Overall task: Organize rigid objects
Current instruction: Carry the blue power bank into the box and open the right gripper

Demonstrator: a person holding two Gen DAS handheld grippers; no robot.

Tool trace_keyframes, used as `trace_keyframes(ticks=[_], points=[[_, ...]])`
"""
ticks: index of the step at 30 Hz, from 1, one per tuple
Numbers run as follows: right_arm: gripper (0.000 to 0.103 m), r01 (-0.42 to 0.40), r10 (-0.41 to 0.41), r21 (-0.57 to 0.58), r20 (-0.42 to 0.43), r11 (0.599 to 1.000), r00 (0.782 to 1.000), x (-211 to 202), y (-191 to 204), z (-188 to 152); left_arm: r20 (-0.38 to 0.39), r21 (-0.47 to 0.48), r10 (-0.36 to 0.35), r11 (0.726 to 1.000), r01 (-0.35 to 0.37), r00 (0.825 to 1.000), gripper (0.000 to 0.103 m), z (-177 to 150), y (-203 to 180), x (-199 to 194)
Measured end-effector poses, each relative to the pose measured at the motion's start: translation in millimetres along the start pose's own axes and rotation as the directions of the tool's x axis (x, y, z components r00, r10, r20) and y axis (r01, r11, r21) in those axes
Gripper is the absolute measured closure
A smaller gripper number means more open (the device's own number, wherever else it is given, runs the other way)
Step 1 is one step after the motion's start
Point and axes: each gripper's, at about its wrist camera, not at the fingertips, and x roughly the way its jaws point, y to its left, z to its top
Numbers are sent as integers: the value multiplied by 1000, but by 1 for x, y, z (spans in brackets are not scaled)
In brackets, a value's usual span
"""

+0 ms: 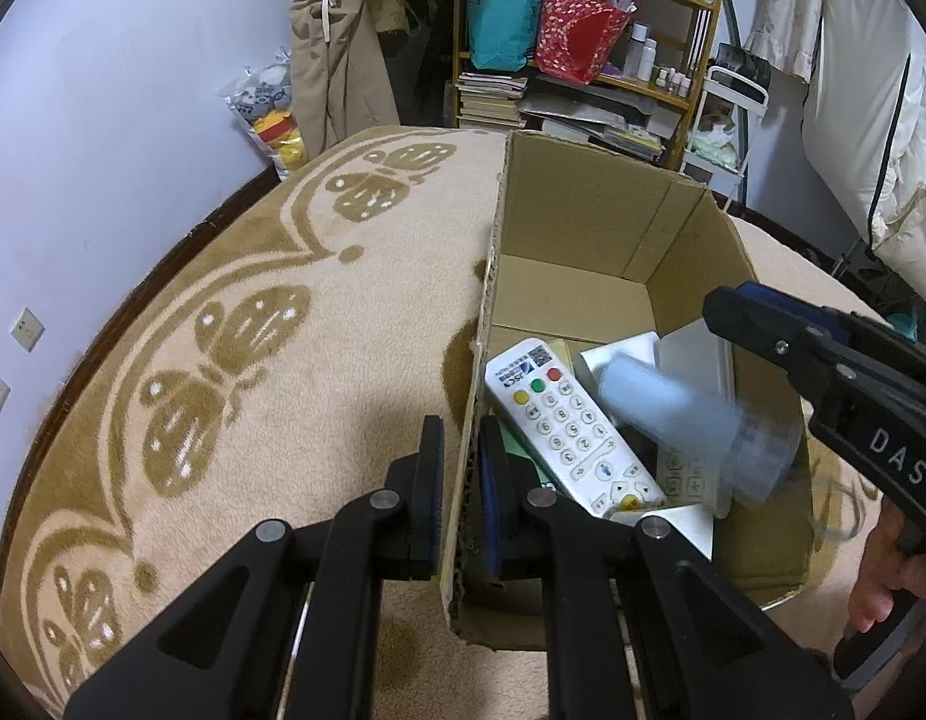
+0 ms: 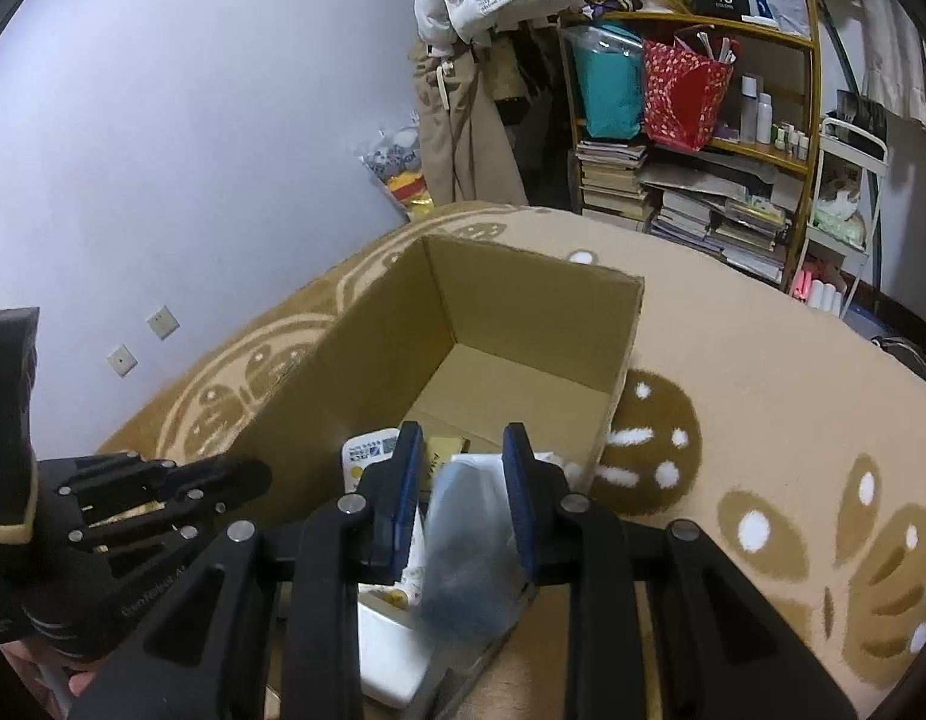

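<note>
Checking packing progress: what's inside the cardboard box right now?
Inside the cardboard box: a white remote, white flat items, and a blurred blue bottle falling or just dropped. Whatever lies beneath these is hidden.

Far half of the cardboard box is wide open — bare floor, easy drop from above. Near half is crowded: white remote, a blurry pale blue bottle and some white flat stuff packed together. The left gripper is clamped on the near left wall, so that edge is blocked, and the right gripper hangs over the pile. Rug left of the box — totally free.
</note>
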Motion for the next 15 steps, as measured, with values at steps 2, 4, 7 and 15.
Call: trace_keyframes(ticks=[2, 4, 7, 15], points=[[74, -1, 1, -5, -2, 1000, 1000, -1, 1, 1, 0, 0, 3, 1000, -3, 1000, 91, 0, 0, 0], [74, -2, 2, 3, 2, 1000, 1000, -2, 1, 1, -1, -1, 2, 1000, -2, 1000, 91, -1, 0, 0], [74, -6, 6, 16, 3, 1000, 1000, -4, -1, 1, -2, 0, 2, 1000, -2, 1000, 91, 0, 0, 0], [61, -13, 16, 102, -26, 995, 1000, -9, -20, -2, -10, 3, 17, 1000, -17, 1000, 88, 2, 1, 0]])
